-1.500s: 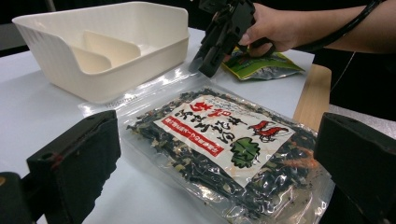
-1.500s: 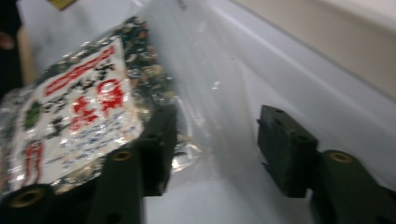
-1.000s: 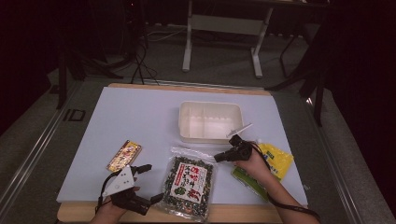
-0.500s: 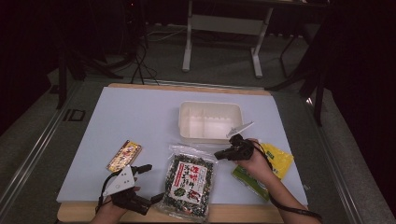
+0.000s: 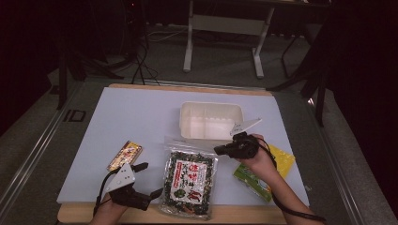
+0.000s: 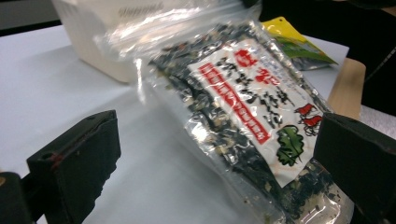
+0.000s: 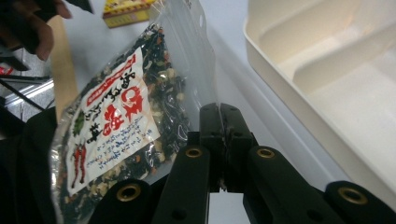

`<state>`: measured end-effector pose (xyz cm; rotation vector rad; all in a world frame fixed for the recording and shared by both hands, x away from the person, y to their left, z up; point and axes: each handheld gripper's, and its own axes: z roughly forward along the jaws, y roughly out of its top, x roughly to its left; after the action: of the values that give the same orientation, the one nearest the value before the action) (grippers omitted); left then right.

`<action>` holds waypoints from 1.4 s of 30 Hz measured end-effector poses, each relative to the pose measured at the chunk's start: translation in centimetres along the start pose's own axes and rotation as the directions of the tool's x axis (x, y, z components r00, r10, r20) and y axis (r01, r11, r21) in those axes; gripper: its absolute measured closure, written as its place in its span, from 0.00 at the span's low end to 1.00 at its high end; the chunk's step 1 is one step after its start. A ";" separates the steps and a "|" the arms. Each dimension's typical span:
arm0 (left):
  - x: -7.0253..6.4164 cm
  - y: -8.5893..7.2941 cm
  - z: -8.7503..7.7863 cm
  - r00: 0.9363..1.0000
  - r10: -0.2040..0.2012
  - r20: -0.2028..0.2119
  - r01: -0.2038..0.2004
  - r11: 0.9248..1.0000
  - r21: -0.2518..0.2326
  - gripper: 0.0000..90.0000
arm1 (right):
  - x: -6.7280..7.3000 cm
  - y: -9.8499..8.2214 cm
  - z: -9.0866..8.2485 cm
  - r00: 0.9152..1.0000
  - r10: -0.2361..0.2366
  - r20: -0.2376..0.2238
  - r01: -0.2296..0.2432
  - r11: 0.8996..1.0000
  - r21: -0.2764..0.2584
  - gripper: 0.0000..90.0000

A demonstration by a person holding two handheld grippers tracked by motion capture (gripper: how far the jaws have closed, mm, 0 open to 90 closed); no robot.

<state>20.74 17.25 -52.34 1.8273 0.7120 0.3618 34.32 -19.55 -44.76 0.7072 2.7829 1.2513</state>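
The right gripper [image 5: 219, 150] has its jaws pressed together on the clear upper edge of the seaweed packet [image 5: 189, 180], lifting that corner off the white table [image 5: 141, 117]; the rest of the packet lies near the table's front edge. The left gripper [image 5: 146, 179] sits just left of it, jaws wide, holding nothing. A white divided tray [image 5: 211, 120] stands just behind; a small yellow bar [image 5: 125, 155] lies left; a green-yellow pouch [image 5: 263, 176] lies under the right forearm.
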 end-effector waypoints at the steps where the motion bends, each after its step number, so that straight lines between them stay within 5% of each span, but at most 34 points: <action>1: 0.1 0.0 0.0 1.000 -0.005 -0.001 0.005 1.000 -0.002 0.01 | 0.2 0.1 -0.2 1.000 -0.006 -0.006 0.006 1.000 -0.008 1.00; 8: 0.0 0.2 -0.1 1.000 -0.012 0.017 0.012 1.000 -0.009 0.01 | 2.3 1.6 -1.7 0.997 -0.074 -0.029 0.073 0.996 -0.054 1.00; 10: -0.4 0.7 -0.3 1.000 0.002 -0.005 -0.002 1.000 -0.007 0.01 | 2.9 1.9 -2.0 0.995 -0.097 -0.028 0.095 0.994 -0.057 1.00; 14: -0.4 2.1 -0.5 0.999 -0.017 0.037 0.017 1.000 -0.002 0.01 | 3.5 2.1 -2.8 0.993 -0.116 -0.027 0.113 0.990 -0.088 1.00; 20: 1.7 4.5 -0.6 0.995 -0.047 0.083 0.050 0.998 -0.030 0.02 | 4.2 2.2 -3.2 0.991 -0.134 -0.021 0.131 0.987 -0.092 1.00; 22: 2.1 4.8 -0.5 0.995 -0.054 0.086 0.056 0.998 -0.024 0.09 | 4.3 2.2 -3.3 0.990 -0.140 -0.017 0.138 0.986 -0.093 1.00; 25: 3.3 5.2 0.5 0.983 -0.096 0.158 0.093 0.995 0.030 0.14 | 4.6 2.4 -3.5 0.988 -0.152 -0.018 0.150 0.984 -0.092 1.00; 27: 3.4 5.1 1.1 0.983 -0.093 0.158 0.085 0.995 0.052 0.16 | 4.8 2.6 -3.5 0.988 -0.154 -0.014 0.153 0.984 -0.094 1.00; 28: 3.3 4.9 1.8 0.975 -0.097 0.199 0.086 0.994 0.065 0.19 | 4.9 2.7 -3.6 0.987 -0.162 -0.016 0.160 0.982 -0.096 1.00; 30: 3.3 4.7 2.1 0.971 -0.107 0.213 0.093 0.993 0.077 0.22 | 5.1 2.7 -3.6 0.986 -0.167 -0.024 0.164 0.982 -0.098 1.00; 31: 3.3 4.6 2.5 0.964 -0.114 0.241 0.095 0.991 0.092 0.22 | 5.1 2.7 -3.6 0.986 -0.167 -0.024 0.164 0.982 -0.098 1.00; 32: 3.4 4.2 3.3 0.947 -0.138 0.289 0.108 0.987 0.118 0.27 | 5.2 2.8 -3.6 0.984 -0.175 -0.024 0.172 0.980 -0.101 1.00; 33: 3.4 4.2 3.3 0.947 -0.138 0.289 0.108 0.987 0.118 0.31 | 5.3 2.8 -3.6 0.984 -0.176 -0.027 0.172 0.980 -0.101 1.00; 34: 3.5 4.1 3.5 0.936 -0.142 0.323 0.110 0.987 0.116 0.31 | 5.3 2.8 -3.6 0.984 -0.176 -0.027 0.172 0.980 -0.101 1.00; 35: 3.5 4.0 3.7 0.931 -0.140 0.338 0.105 0.987 0.118 0.43 | 5.4 2.9 -3.7 0.983 -0.182 -0.028 0.179 0.979 -0.101 1.00; 36: 3.6 3.9 3.9 0.922 -0.137 0.361 0.100 0.988 0.119 0.43 | 5.4 2.9 -3.7 0.983 -0.182 -0.028 0.179 0.979 -0.101 1.00; 38: 4.0 3.7 4.2 0.883 -0.163 0.440 0.110 0.983 0.144 0.60 | 5.6 3.0 -3.8 0.982 -0.182 -0.041 0.177 0.979 -0.098 1.00; 40: 4.0 3.7 4.2 0.883 -0.163 0.440 0.110 0.983 0.144 0.64 | 5.6 3.0 -3.8 0.982 -0.184 -0.041 0.179 0.979 -0.098 1.00; 41: 4.2 3.6 4.3 0.855 -0.171 0.490 0.112 0.983 0.147 0.71 | 5.7 3.1 -3.9 0.982 -0.185 -0.042 0.181 0.979 -0.091 1.00; 42: 4.2 3.6 4.2 0.846 -0.180 0.502 0.121 0.982 0.147 0.73 | 5.7 3.1 -3.9 0.982 -0.180 -0.050 0.174 0.980 -0.093 1.00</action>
<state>27.46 15.92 -50.95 1.8423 0.4968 -0.2767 29.72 -18.26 -38.91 0.4138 2.7419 1.3691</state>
